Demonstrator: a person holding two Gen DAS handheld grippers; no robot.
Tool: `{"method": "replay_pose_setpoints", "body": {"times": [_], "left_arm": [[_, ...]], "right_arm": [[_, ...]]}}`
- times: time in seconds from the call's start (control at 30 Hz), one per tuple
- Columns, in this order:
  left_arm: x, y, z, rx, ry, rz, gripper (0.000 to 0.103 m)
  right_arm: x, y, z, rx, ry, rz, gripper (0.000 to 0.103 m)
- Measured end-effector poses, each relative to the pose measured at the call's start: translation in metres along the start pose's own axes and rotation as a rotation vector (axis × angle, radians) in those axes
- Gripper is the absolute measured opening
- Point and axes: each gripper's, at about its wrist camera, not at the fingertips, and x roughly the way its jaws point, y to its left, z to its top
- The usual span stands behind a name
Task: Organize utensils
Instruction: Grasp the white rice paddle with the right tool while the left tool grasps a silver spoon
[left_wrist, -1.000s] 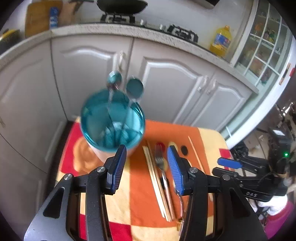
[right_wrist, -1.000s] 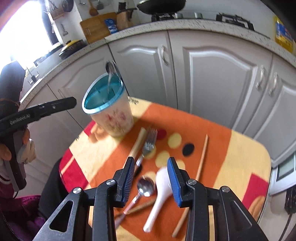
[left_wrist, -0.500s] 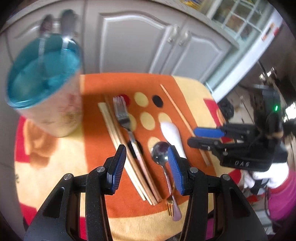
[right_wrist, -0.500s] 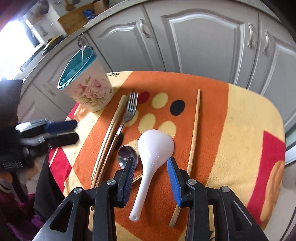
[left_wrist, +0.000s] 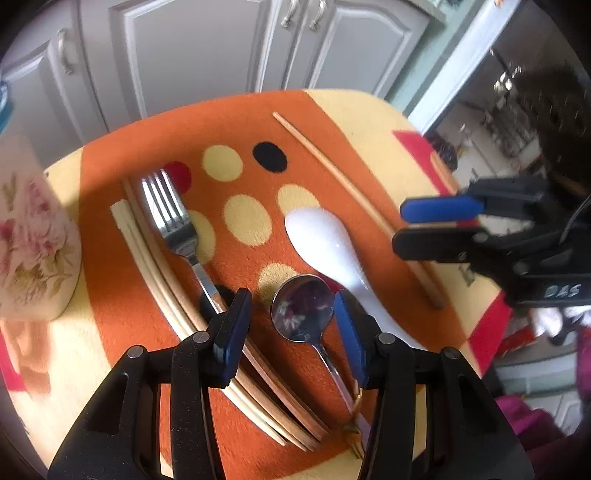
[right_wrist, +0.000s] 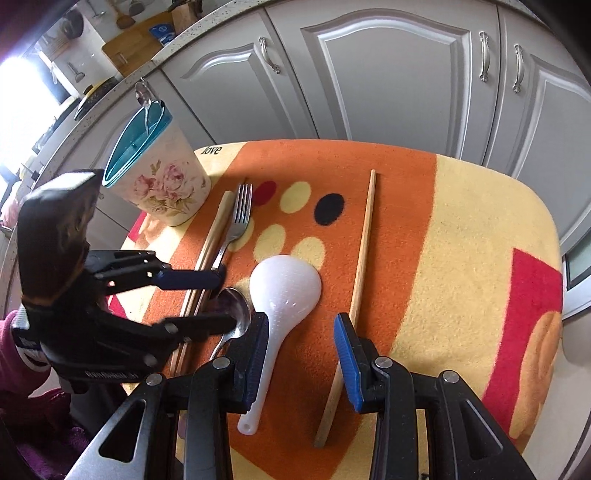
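Note:
My left gripper (left_wrist: 291, 332) is open, low over the metal spoon (left_wrist: 302, 313), whose bowl lies between the jaws. It also shows in the right wrist view (right_wrist: 218, 299). A white rice spoon (left_wrist: 325, 240) lies just right of it. A fork (left_wrist: 173, 225) and several chopsticks (left_wrist: 155, 277) lie to the left. A single chopstick (right_wrist: 354, 277) lies to the right. My right gripper (right_wrist: 301, 354) is open, above the rice spoon's handle (right_wrist: 266, 365) and the single chopstick. The floral cup (right_wrist: 166, 181) with a teal rim holds spoons.
The utensils lie on an orange and yellow cloth (right_wrist: 461, 240) over a small table. Grey cabinet doors (right_wrist: 388, 74) stand behind it. The table edge falls off close on the right and near sides.
My left gripper has swung from over the cup down and right to the metal spoon. My right gripper has moved lower over the rice spoon and single chopstick.

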Motion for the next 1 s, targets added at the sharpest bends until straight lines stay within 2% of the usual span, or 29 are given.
{"method": "replay_pose_setpoints", "body": {"times": [0.07, 0.27, 0.37, 0.5, 0.57, 0.63, 0.7, 0.8, 0.9, 0.97, 1.0], "left_arm": [[0.006, -0.002, 0.001, 0.002, 0.009, 0.004, 0.022], [-0.001, 0.007, 0.0, -0.042, -0.011, -0.031, 0.007], [-0.014, 0.012, -0.003, -0.066, -0.036, -0.015, 0.003], [-0.03, 0.028, -0.006, -0.154, -0.08, 0.007, 0.001], [-0.042, 0.037, -0.008, -0.2, -0.106, -0.005, 0.001], [-0.053, 0.039, -0.01, -0.207, -0.129, -0.005, 0.001], [-0.058, 0.038, -0.01, -0.196, -0.144, 0.005, 0.001], [-0.056, 0.032, -0.008, -0.162, -0.147, 0.013, 0.001], [-0.045, 0.028, -0.007, -0.153, -0.116, 0.0, 0.004], [-0.041, 0.027, -0.008, -0.142, -0.099, 0.01, 0.017], [-0.04, 0.027, -0.009, -0.139, -0.093, 0.011, 0.018]], "right_arm": [[0.001, 0.001, 0.002, -0.003, 0.002, 0.003, 0.035], [0.004, 0.006, 0.004, -0.016, 0.013, 0.003, 0.035], [0.007, 0.013, 0.004, -0.026, 0.022, -0.001, 0.035], [0.02, 0.029, 0.002, -0.065, 0.041, -0.016, 0.035], [0.028, 0.035, 0.001, -0.082, 0.059, -0.04, 0.035], [0.036, 0.041, 0.0, -0.108, 0.078, -0.082, 0.036], [0.046, 0.05, -0.002, -0.157, 0.1, -0.143, 0.042], [0.053, 0.055, -0.004, -0.184, 0.098, -0.196, 0.042], [0.049, 0.044, 0.0, -0.109, 0.066, -0.153, 0.033], [0.041, 0.021, 0.001, 0.029, 0.033, -0.065, 0.031], [0.036, 0.007, 0.0, 0.1, 0.019, -0.042, 0.031]]}}
